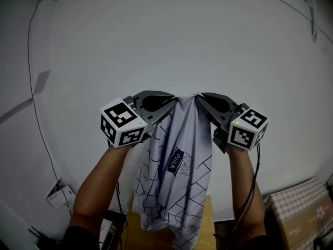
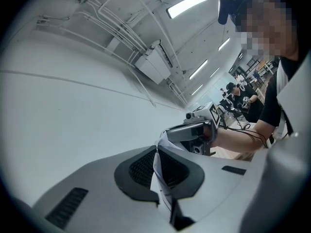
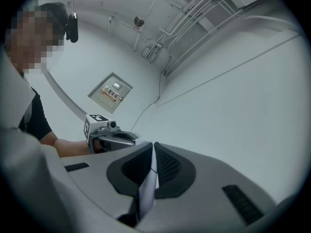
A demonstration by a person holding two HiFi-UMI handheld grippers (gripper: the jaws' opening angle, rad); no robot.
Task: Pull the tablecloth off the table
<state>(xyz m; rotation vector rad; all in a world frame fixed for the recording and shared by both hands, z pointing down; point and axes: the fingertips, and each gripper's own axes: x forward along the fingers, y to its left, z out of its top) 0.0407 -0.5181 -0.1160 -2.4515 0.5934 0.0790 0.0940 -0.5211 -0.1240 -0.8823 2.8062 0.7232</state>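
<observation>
Tablecloth (image 1: 177, 165) hanging bunched, top edge pinched between closed jaws — left hand-held gripper (image 1: 167, 104), right hand-held gripper (image 1: 204, 101)

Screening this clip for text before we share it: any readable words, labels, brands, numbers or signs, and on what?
Nothing reads clearly.
tablecloth: dark badge with pale letters, turned sideways, too blurred to read.
wall panel: red-and-white label, too small to read.
marker cubes: black-and-white square patterns only, no words or numbers.
</observation>
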